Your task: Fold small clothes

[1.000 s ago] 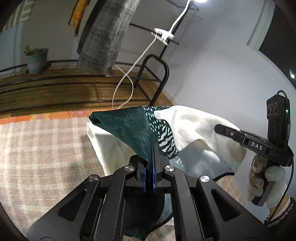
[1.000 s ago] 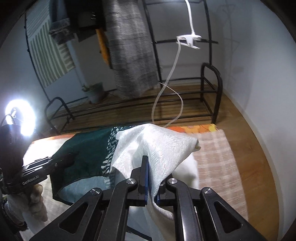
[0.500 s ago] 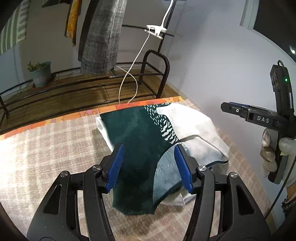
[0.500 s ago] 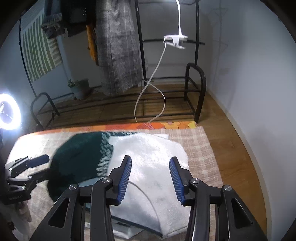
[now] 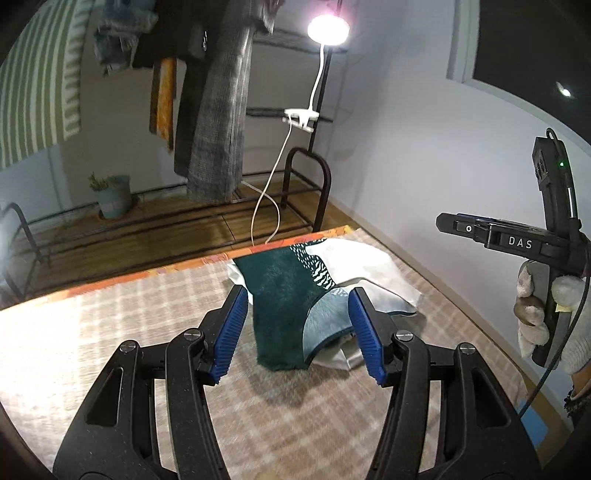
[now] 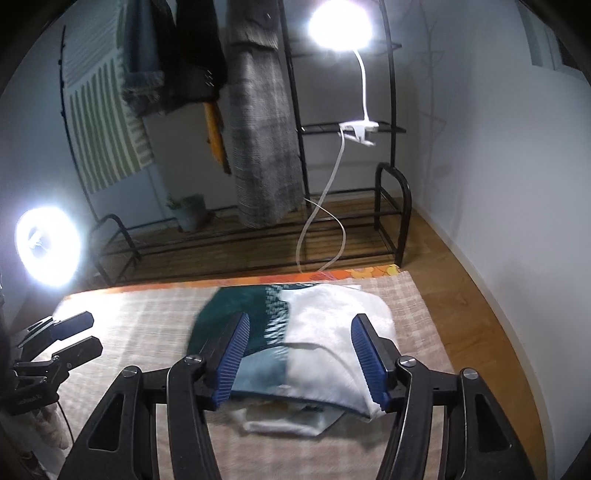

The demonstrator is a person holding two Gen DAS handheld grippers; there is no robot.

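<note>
A small garment (image 5: 291,295), dark green, pale blue and white, lies folded on the plaid cloth (image 5: 110,332) near its far edge; it also shows in the right wrist view (image 6: 317,332). A white piece (image 6: 280,424) sticks out under it at the near side. My left gripper (image 5: 295,332) is open and empty, above and short of the garment. My right gripper (image 6: 299,354) is open and empty, above the garment's near edge. The right gripper also shows at the right of the left wrist view (image 5: 517,240), the left gripper at the left of the right wrist view (image 6: 62,343).
A black clothes rack (image 6: 391,218) with hanging clothes (image 6: 258,129) stands behind the surface. A clip lamp (image 6: 340,26) and a ring light (image 6: 48,251) shine. A potted plant (image 5: 114,195) sits on the rack's low shelf. A white wall (image 5: 424,166) is at the right.
Both grippers were shut on the garment and held it up. They opened, the garment dropped flat onto the cloth, and both grippers pulled back and up.
</note>
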